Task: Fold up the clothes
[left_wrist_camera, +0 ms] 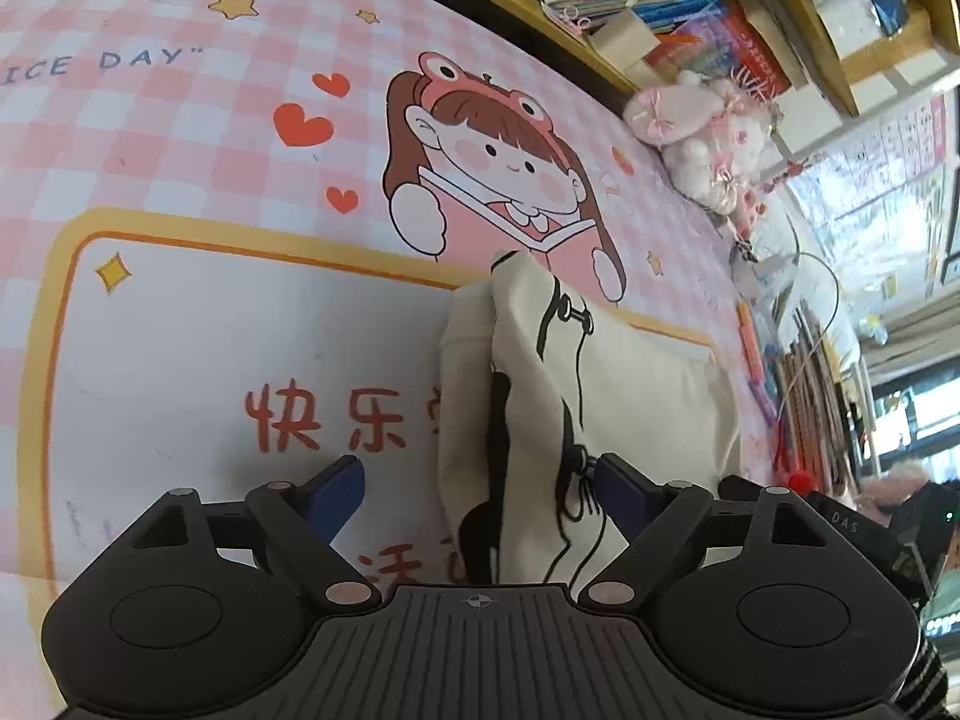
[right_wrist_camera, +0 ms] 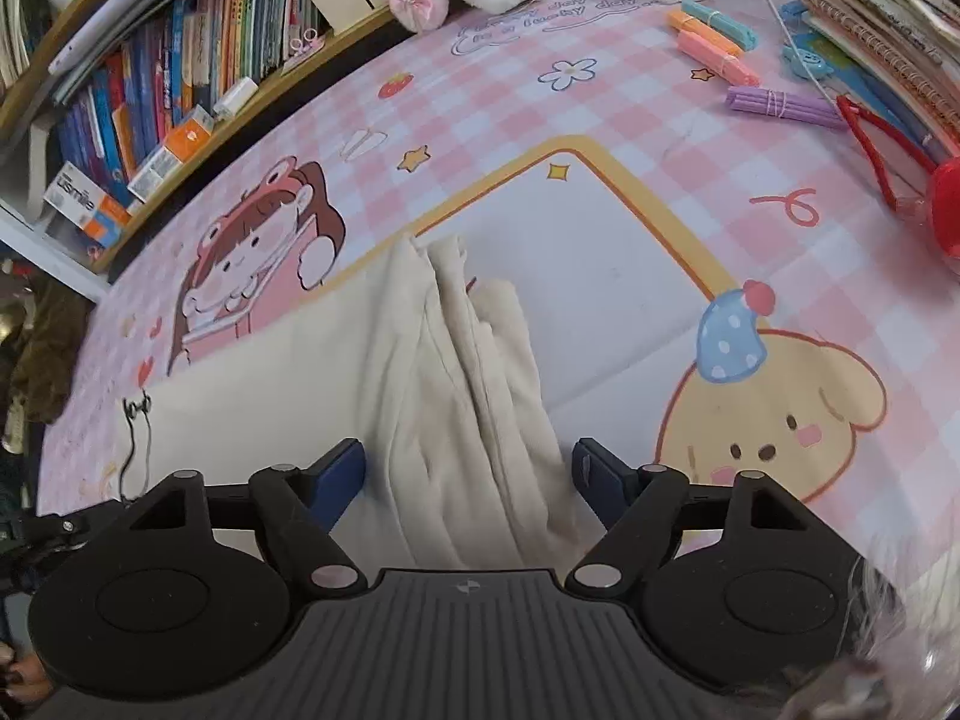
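A cream garment (left_wrist_camera: 648,396) with a black line print lies bunched on the pink checked desk mat (left_wrist_camera: 180,138). In the left wrist view one raised fold runs up between the blue fingertips (left_wrist_camera: 348,480) of my left gripper (left_wrist_camera: 480,477), which is open and astride the cloth. In the right wrist view the same cream garment (right_wrist_camera: 270,372) spreads flat to the left and rises in a pleated ridge. That ridge passes between the wide-apart fingers (right_wrist_camera: 591,462) of my right gripper (right_wrist_camera: 469,462), which is open.
A bookshelf (right_wrist_camera: 150,90) full of books borders the mat's far side. A pink and white plush toy (left_wrist_camera: 708,138) lies by it. Bundled coloured pens (right_wrist_camera: 714,48), stacked notebooks (right_wrist_camera: 888,60), a red object (right_wrist_camera: 948,204) and a white cable (right_wrist_camera: 780,18) crowd the right end.
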Demonstrator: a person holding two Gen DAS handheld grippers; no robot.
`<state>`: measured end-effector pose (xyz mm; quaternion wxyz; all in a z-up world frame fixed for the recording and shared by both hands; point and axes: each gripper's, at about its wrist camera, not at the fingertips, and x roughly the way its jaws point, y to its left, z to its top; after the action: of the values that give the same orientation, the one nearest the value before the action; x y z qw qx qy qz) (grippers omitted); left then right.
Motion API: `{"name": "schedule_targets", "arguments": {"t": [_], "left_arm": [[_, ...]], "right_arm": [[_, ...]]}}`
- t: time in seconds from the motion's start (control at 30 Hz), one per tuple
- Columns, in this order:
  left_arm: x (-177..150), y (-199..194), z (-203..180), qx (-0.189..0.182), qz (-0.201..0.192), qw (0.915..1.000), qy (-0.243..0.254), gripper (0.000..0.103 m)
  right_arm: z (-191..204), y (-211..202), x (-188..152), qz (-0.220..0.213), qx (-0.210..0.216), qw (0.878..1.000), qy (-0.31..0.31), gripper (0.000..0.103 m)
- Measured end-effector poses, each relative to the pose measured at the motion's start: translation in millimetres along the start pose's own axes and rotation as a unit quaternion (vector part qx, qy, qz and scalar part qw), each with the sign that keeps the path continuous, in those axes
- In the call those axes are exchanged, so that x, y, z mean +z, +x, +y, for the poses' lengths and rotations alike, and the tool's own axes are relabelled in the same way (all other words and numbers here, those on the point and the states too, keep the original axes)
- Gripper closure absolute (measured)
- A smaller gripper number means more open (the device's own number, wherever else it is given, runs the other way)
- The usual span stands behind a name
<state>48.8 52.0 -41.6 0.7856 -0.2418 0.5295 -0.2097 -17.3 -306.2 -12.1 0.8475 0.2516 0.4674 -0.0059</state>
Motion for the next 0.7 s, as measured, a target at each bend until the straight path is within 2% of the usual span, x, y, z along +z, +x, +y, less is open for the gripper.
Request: {"name": "schedule_targets", "arguments": {"t": [0.07, 0.13, 0.23, 0.33, 0.4, 0.43, 0.47, 0.5, 0.53, 0.57, 0.63, 0.7], "left_arm": [[-0.6, 2.1, -3.4, 0.002, -0.002, 1.0, -0.001, 0.009], [-0.8, 4.4, -7.3, 0.005, -0.003, 1.0, 0.0, 0.006], [-0.5, 7.8, -13.3, 0.016, -0.004, 0.9999, 0.004, 0.004], [-0.2, 11.2, -16.5, 0.015, -0.005, 0.9999, 0.002, 0.005], [-0.2, 14.2, -18.5, 0.009, -0.002, 1.0, -0.001, 0.017], [-0.3, 16.9, -19.8, 0.006, 0.005, 1.0, -0.003, 0.046], [-1.0, 19.0, -22.2, 0.008, 0.011, 0.9999, -0.001, 0.064], [-2.3, 18.8, -26.1, 0.016, 0.01, 0.9998, 0.006, 0.066], [-3.7, 16.6, -31.9, 0.023, 0.006, 0.9995, 0.02, 0.077], [-5.0, 11.5, -40.6, 0.027, -0.004, 0.9986, 0.046, 0.081], [-7.4, 0.9, -56.1, 0.028, -0.024, 0.9949, 0.094, 0.081], [-7.3, -2.2, -57.7, 0.018, -0.026, 0.9946, 0.099, 0.081]], "right_arm": [[-4.1, 2.9, 3.1, 0.009, 0.012, 1.0, 0.006, 0.03], [-4.5, 5.1, 6.3, 0.016, 0.021, 1.0, 0.001, 0.036], [-1.6, 7.9, 8.6, 0.025, 0.032, 0.999, -0.01, 0.047], [7.2, 8.5, 7.5, 0.028, 0.022, 0.999, -0.041, 0.059], [16.4, 4.3, 5.1, 0.018, 0.014, 0.997, -0.072, 0.073], [22.6, 0.4, 3.6, 0.012, 0.011, 0.996, -0.093, 0.076], [29.5, -4.9, 2.0, 0.005, 0.012, 0.993, -0.114, 0.079], [36.9, -11.1, 0.1, -0.003, 0.016, 0.99, -0.137, 0.08], [44.2, -17.4, -1.7, -0.01, 0.02, 0.987, -0.159, 0.08], [47.6, -23.6, -2.4, -0.014, 0.033, 0.985, -0.168, 0.081], [46.2, -33.0, -1.6, -0.012, 0.061, 0.985, -0.16, 0.081], [34.0, -28.0, 0.2, 0.003, 0.058, 0.99, -0.126, 0.081]]}}
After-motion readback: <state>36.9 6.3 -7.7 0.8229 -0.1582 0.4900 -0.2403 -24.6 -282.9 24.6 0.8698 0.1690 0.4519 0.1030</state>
